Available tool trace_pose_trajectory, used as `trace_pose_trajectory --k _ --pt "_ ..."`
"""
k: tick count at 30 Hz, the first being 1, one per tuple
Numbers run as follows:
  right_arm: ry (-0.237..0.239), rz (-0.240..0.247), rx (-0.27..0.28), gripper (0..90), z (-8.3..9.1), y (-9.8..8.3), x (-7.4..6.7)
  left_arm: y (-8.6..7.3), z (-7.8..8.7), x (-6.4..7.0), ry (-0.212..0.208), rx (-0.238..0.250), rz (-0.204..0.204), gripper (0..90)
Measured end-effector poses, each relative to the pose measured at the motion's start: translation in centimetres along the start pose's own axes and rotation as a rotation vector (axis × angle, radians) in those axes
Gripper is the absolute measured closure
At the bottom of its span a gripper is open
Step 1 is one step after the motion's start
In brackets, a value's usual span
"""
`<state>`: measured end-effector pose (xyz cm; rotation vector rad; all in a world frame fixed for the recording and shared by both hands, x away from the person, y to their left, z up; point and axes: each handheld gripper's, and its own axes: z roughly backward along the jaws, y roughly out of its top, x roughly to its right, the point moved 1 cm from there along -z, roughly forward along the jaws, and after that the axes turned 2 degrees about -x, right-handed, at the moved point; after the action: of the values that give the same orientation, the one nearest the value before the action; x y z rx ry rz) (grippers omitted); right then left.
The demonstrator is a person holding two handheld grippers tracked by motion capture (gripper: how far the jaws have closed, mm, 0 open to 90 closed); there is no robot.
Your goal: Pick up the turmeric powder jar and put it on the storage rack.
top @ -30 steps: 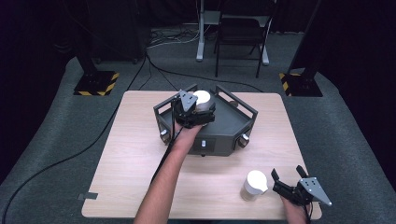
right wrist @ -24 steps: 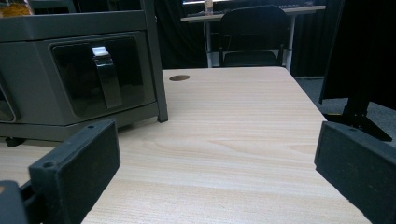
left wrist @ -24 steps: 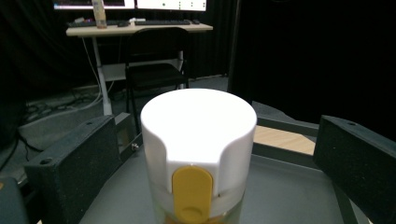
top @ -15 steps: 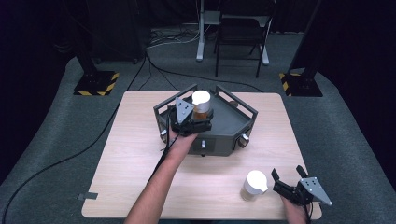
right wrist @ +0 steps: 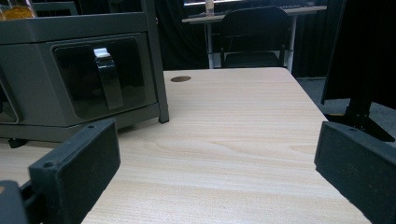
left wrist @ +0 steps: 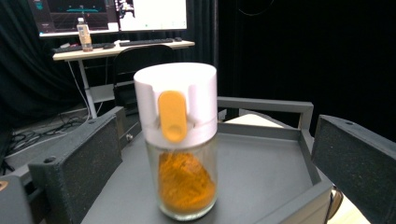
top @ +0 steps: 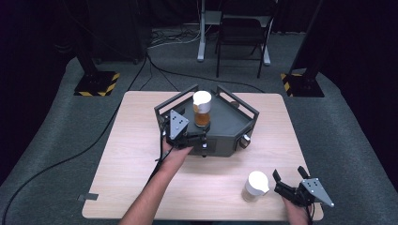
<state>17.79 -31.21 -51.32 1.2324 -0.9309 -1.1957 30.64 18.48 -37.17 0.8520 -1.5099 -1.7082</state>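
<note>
Count first: 2 jars, 1 grey stand, 1 table, 2 grippers. Jar w/ orange powder stands upright on the stand's top deck, center of the high view, white cap w/ an orange flip tab facing the left gripper cam. Second jar, white cap, stands on the table at lower right of the frame, near the front edge.

Left gripper is at the stand's front-left edge, just short of the powder jar. Jaws spread wide, nothing pinched; in the left gripper view the jar stands between the 2 pads w/ clear gaps either side, not touching. Right gripper is at the lower right corner of the table, jaws also spread, empty, just beside the white-cap jar but apart from it.

Edges/room: the stand has low rails round the back and sides of the deck, the front is open where the left gripper sits. Lots of bare tabletop left of the stand and between the stand and the front jar. Right gripper view shows open wood ahead and the stand's drawer front w/ handle at upper left.
</note>
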Motion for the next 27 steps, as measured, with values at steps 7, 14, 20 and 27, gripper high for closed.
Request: trace_pose_trajectory --k 7,14,20,27 --pt "0.002 0.006 -0.002 0.0 0.0 0.0 0.0 -1.5 0.9 -0.4 0.014 -0.005 -0.007 1.7" --pt "0.000 0.009 -0.002 0.0 0.0 0.0 -0.1 -2.8 1.8 -1.1 0.022 -0.009 0.016 1.8" --pt "0.000 -0.004 -0.011 0.0 -0.1 0.2 0.0 -4.4 3.0 -2.0 0.007 -0.002 0.036 1.6" --pt "-0.001 -0.008 -0.008 0.0 -0.1 0.1 0.1 -5.7 3.8 -2.4 0.019 -0.025 0.025 1.5"
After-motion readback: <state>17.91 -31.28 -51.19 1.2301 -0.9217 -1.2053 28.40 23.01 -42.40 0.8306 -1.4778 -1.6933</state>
